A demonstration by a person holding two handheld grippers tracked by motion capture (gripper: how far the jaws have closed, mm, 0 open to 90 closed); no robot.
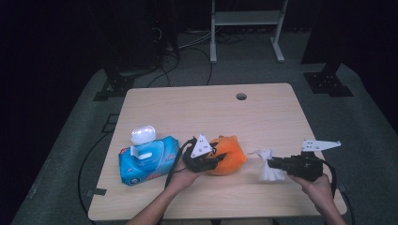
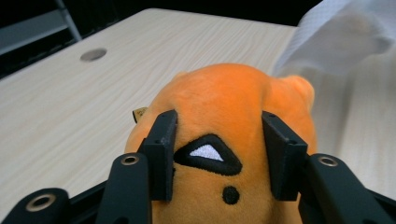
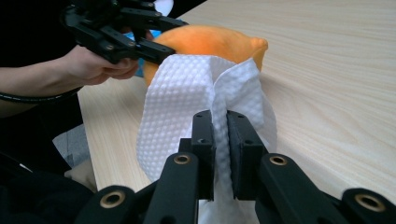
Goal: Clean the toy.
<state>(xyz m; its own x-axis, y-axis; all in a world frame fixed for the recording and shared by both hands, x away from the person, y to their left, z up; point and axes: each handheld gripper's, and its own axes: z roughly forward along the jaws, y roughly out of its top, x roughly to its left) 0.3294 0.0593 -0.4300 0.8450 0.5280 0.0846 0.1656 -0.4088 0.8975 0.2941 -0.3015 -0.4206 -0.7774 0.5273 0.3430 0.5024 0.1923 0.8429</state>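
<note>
1. Dark floor and cable runs surround the pale wooden bench (image 1: 263, 117), where we work with an orange plush toy (image 1: 227, 154) and a white wet wipe (image 1: 268, 169).
2. We judge the plush toy light and soft: it gives under pressure and will not slip easily, so a grip across its rounded body is the safe hold.
3. Our left gripper (image 1: 205, 159) already has that hold. In the left gripper view its jaws stand about half apart on either side of the toy (image 2: 224, 107), pads pressing into the fabric beside the embroidered black-and-white patch (image 2: 208, 153).
4. We judge the wipe limp, damp and nearly weightless; it folds wherever it is pinched, so it is best taken at a gathered fold.
5. Our right gripper (image 1: 277, 163) has the wipe that way: in the right gripper view its jaws are nearly closed on a bunched fold (image 3: 201, 93), the rest billowing above and ahead of the jaws.
6. Just beyond that wipe sits the toy (image 3: 210, 39), close ahead of the right gripper.
7. Behind the left gripper, on its far side from the toy, lies a blue wipes pack (image 1: 148, 159), its lid raised.
</note>
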